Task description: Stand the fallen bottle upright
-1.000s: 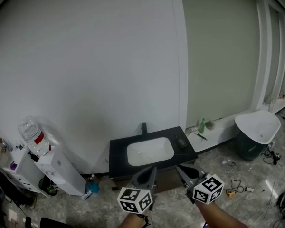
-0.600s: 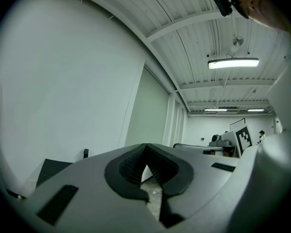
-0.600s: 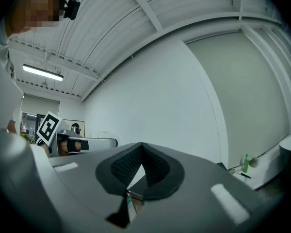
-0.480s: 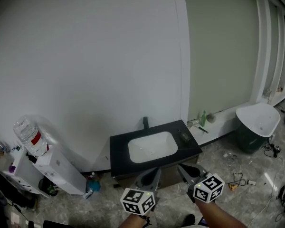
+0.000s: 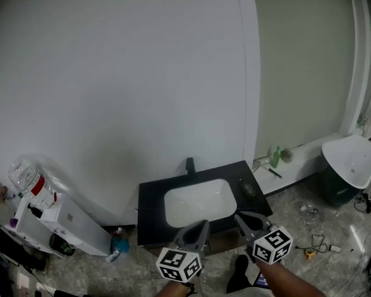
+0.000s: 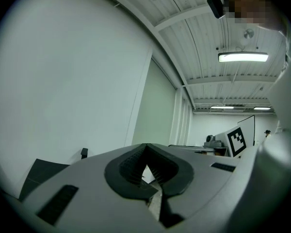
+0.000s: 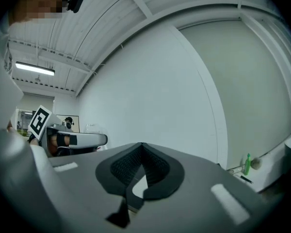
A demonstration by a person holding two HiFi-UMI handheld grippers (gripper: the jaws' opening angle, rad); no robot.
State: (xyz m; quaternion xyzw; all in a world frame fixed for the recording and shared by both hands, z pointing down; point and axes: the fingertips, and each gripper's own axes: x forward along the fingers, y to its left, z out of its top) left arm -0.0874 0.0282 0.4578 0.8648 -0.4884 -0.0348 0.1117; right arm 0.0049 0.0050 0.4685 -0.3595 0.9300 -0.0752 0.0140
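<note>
A black vanity counter (image 5: 149, 193) with a white sink (image 5: 199, 201) and a black tap (image 5: 189, 165) stands against the wall. A small dark thing (image 5: 249, 189) lies flat on the counter to the right of the sink; it may be the fallen bottle, but it is too small to tell. My left gripper (image 5: 201, 224) (image 6: 145, 146) hovers at the counter's front edge, shut and empty. My right gripper (image 5: 242, 216) (image 7: 141, 145) is beside it, nearer the dark thing, also shut with nothing between its jaws. Both point level at the wall.
A green bottle (image 5: 276, 156) (image 7: 247, 164) stands upright on the low ledge to the right. A white water dispenser (image 5: 62, 221) with its jug (image 5: 25, 177) is at the left, and a white tub (image 5: 352, 163) at the right. Cables and clutter (image 5: 315, 249) lie on the floor.
Both grippers have moved forward and down toward the vanity, which now sits closer and more central in the head view. Their jaws stayed shut.
</note>
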